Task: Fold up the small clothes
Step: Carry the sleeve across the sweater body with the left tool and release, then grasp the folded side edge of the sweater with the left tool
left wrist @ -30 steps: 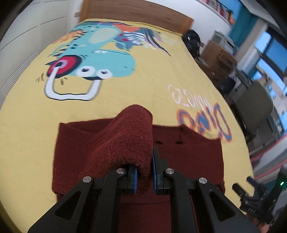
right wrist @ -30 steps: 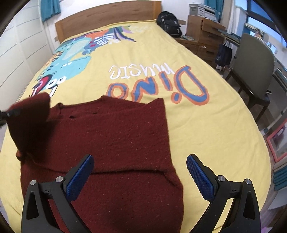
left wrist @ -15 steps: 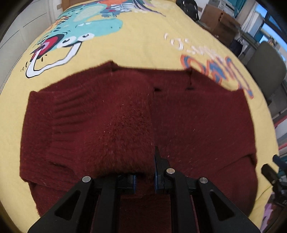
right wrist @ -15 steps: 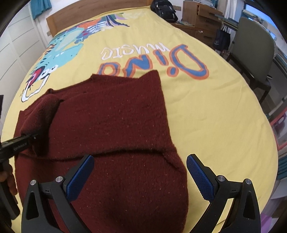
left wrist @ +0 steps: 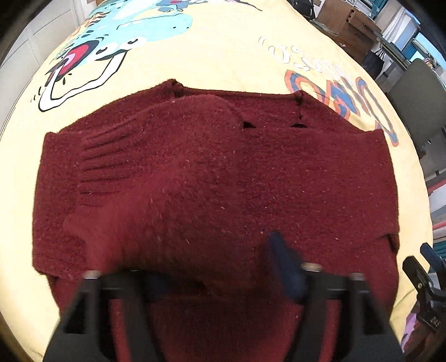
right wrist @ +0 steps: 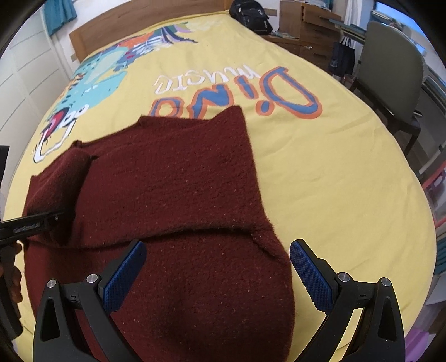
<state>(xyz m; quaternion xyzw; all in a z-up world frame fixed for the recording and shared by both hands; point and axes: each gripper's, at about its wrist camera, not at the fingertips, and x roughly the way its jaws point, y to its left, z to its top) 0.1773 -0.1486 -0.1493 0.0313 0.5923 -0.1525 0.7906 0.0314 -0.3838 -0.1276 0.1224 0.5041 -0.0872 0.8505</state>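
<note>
A dark red knitted sweater point(left wrist: 292, 178) lies spread on the yellow bedspread point(left wrist: 223, 55); it also shows in the right wrist view point(right wrist: 172, 195). Its left sleeve point(left wrist: 156, 172) is folded across the body. My left gripper point(left wrist: 214, 273) hangs low over the sleeve's cuff end with its jaws blurred and spread apart; the sleeve lies loose between them. It shows at the left edge of the right wrist view point(right wrist: 30, 225). My right gripper point(right wrist: 217, 267) is open and empty above the sweater's near right part.
The bedspread point(right wrist: 334, 167) carries a cartoon dinosaur print point(right wrist: 94, 83) and "Dino music" lettering. A wooden headboard point(right wrist: 145, 25) is at the far end. A grey chair point(right wrist: 390, 69), a dresser point(right wrist: 306, 27) and a black backpack point(right wrist: 251, 16) stand off the bed's right side.
My left gripper lowered the raised sleeve onto the sweater's body, then spread its jaws and let it go. My right gripper stayed open and shifted little.
</note>
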